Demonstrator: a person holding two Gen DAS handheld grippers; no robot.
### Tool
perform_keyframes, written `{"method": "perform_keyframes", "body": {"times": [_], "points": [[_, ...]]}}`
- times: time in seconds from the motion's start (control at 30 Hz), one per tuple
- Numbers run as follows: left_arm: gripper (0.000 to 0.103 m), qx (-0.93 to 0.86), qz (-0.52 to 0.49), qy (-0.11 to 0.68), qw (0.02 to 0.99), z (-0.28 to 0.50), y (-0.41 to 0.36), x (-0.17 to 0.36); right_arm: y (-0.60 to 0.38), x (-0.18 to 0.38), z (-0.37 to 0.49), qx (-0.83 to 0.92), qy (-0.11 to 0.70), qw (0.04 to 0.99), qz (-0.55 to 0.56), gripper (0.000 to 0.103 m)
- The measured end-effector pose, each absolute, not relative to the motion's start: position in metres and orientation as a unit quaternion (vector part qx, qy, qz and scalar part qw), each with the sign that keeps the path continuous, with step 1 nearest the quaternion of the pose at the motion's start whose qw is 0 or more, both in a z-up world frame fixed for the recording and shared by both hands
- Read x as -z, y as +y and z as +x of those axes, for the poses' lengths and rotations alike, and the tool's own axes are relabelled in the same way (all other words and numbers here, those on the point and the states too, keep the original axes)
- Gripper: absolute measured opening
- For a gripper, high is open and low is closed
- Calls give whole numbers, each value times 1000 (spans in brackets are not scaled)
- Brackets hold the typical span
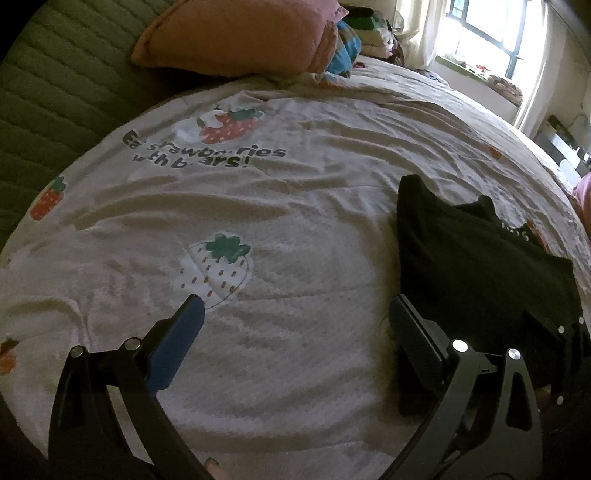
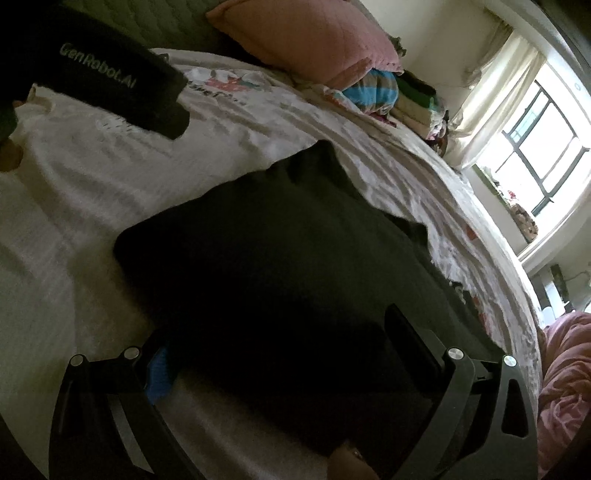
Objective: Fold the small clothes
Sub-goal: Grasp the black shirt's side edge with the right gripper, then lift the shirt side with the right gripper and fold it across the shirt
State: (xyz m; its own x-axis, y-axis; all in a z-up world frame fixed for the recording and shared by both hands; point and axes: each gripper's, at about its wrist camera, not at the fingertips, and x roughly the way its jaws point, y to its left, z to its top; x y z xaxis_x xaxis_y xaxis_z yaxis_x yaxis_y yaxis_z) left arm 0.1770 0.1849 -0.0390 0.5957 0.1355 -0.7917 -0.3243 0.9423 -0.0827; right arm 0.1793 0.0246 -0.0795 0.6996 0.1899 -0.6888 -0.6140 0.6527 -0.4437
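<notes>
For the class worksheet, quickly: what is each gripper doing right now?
Left gripper: open, fingers wide apart above the bedsheet, holding nothing.
Right gripper: open, fingers spread over the black garment, not gripping it.

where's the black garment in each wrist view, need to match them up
Left wrist view: the black garment lies at the right, beside the right finger of the open left gripper.
Right wrist view: the black garment fills the centre, running down between the fingers of the open right gripper.
Shared landmark: the pink pillow at the head of the bed.
</notes>
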Motion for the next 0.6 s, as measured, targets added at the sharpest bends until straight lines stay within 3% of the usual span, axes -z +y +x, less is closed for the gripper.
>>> {"method": "perform_keyframes", "body": {"times": [0.1, 0.23, 0.3, 0.37, 0.4, 0.47, 0.6], "points": [[93, -127, -111, 436, 884, 187, 184, 40, 26, 77, 185, -219, 290, 867, -342, 97], [93, -117, -120, 441, 882, 202, 181, 37, 16, 64, 182, -231, 269, 880, -315, 76], [93, -106, -130, 442, 881, 211, 178, 32, 12, 58, 177, -234, 259, 886, -305, 57], [93, -87, -146, 443, 880, 219, 173, 27, 6, 51, 173, -246, 253, 890, -288, 29], [93, -80, -151, 443, 880, 223, 171, 25, 3, 48, 171, -250, 251, 892, -282, 23], [93, -55, -167, 445, 878, 233, 162, 21, -1, 44, 166, -253, 243, 893, -281, 17], [93, -39, -166, 460, 871, 250, 144, 21, -14, 37, 161, -252, 235, 901, -263, 15]]}}
